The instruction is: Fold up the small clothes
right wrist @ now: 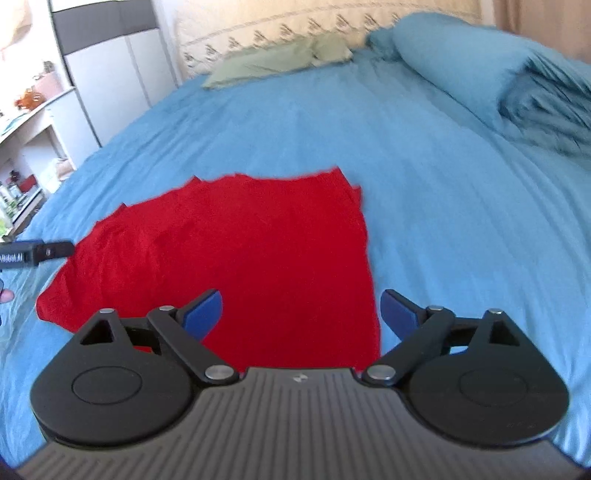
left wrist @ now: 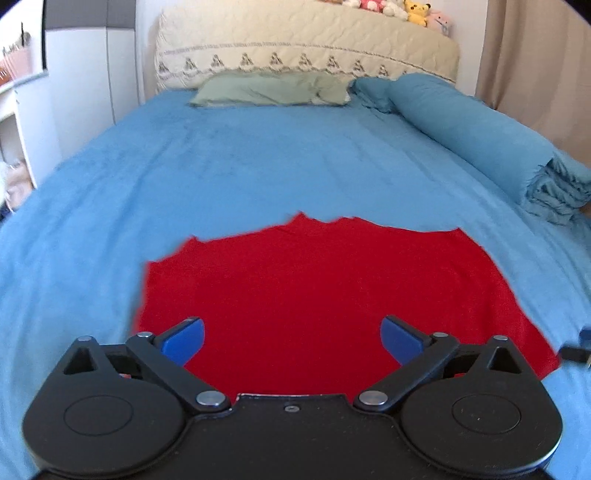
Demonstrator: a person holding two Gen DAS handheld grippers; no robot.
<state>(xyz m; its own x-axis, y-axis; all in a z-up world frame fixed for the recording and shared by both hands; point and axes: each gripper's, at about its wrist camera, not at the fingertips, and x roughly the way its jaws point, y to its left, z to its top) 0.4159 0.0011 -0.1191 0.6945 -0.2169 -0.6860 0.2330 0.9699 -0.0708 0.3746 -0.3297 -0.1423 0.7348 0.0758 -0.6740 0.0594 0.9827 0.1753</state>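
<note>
A small red garment (left wrist: 314,295) lies flat on the blue bedspread (left wrist: 221,166), with an uneven far edge. My left gripper (left wrist: 291,338) is open and empty, hovering over the garment's near edge. The right wrist view shows the same garment (right wrist: 240,251) left of centre. My right gripper (right wrist: 301,312) is open and empty above the garment's right near corner, its right finger over the bare bedspread (right wrist: 424,184). The tip of the right gripper (left wrist: 576,350) shows at the right edge of the left view; the left gripper (right wrist: 37,253) shows at the left edge of the right view.
A green pillow (left wrist: 273,88) and a rolled blue duvet (left wrist: 480,136) lie at the head and right side of the bed. A quilted headboard (left wrist: 295,40) carries plush toys (left wrist: 417,11). White shelves and a wardrobe (right wrist: 92,74) stand left of the bed.
</note>
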